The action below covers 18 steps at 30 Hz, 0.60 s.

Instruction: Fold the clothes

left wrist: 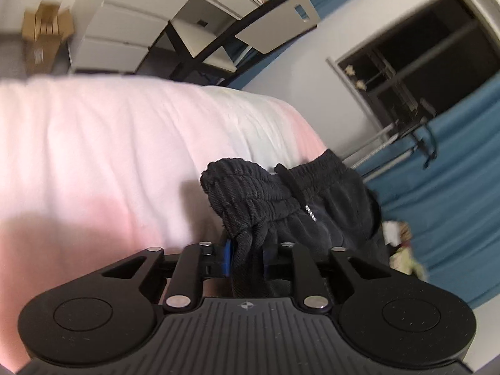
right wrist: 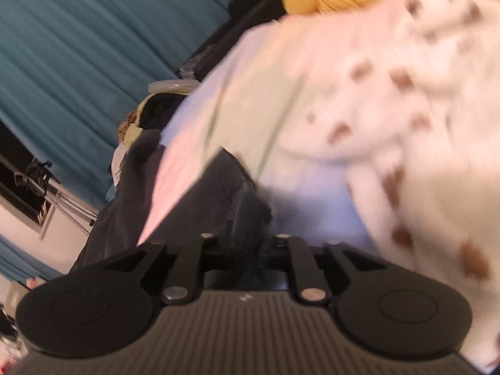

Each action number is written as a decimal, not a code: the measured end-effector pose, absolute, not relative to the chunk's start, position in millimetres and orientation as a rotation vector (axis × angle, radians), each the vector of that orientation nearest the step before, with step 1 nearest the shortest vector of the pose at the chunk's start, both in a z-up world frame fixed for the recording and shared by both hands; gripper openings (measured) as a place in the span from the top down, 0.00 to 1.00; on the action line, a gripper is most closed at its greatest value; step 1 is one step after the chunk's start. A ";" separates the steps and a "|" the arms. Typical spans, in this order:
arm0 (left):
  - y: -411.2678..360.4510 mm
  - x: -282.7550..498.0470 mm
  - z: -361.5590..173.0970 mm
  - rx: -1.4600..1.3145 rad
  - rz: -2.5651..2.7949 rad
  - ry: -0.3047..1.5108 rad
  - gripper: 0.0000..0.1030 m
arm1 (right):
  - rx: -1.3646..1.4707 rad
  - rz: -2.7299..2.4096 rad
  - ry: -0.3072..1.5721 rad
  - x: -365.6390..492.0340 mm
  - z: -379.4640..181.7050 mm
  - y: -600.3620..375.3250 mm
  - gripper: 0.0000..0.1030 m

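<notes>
While the black ribbed-waistband garment [left wrist: 281, 200] hangs bunched and lifted just above the pink and white striped bedspread [left wrist: 93, 143], the left gripper [left wrist: 247, 257] pinches a gathered rope of its waistband between its blue-padded fingers [left wrist: 227, 257], the cloth filling the gap. Seen from the right wrist camera, the right gripper [right wrist: 245, 250] likewise has dark ribbed cloth running down between its jaws, and it appears to be clamped on it, though blur makes the contact hard to confirm. Judging by this, folding has barely started: the garment is only picked up at its waistband by both hands, still crumpled, with spreading flat and every fold left to do. Beyond the garment, the bedspread offers broad, bare room to its left for laying the cloth out. To the right of the garment, the bed edge drops off close by, with a blue curtain [left wrist: 453, 218] and small clutter on the floor past it, so cloth could slide over there. Farther past the garment, on the right-hand view, a white fleece blanket with brown spots [right wrist: 406, 109] crowds the bed, narrowing the room on that side. Farthest off stand a white folding chair [left wrist: 281, 22], white drawers and a dark window [left wrist: 422, 56].
</notes>
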<state>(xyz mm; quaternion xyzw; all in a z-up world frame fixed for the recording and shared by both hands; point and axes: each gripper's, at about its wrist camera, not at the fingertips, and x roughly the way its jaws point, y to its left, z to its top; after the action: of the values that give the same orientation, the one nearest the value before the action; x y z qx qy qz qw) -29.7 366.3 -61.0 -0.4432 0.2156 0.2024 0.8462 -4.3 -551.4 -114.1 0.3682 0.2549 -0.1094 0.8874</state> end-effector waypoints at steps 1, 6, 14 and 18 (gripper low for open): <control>362.4 -31.8 -54.6 -0.897 0.434 0.469 0.60 | 0.719 -0.236 0.520 -7.8 -108.1 -551.1 0.52; 317.8 -60.3 -6.5 -0.570 0.507 0.356 0.24 | 0.561 -0.248 0.379 -17.2 -66.3 -546.3 0.44; 197.2 -26.7 68.7 -0.384 0.252 0.272 0.22 | 0.877 -0.043 0.410 124.6 -31.9 -496.3 0.46; 120.6 21.8 79.2 -0.364 0.111 0.306 0.22 | 1.017 -0.051 0.490 193.5 -56.2 -458.5 0.52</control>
<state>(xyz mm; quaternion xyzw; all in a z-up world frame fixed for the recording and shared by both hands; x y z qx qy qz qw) 21.8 120.6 79.2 -0.1802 0.1517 0.0552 0.9703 193.5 -458.5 -56.2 0.4817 0.2322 -0.0239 0.8447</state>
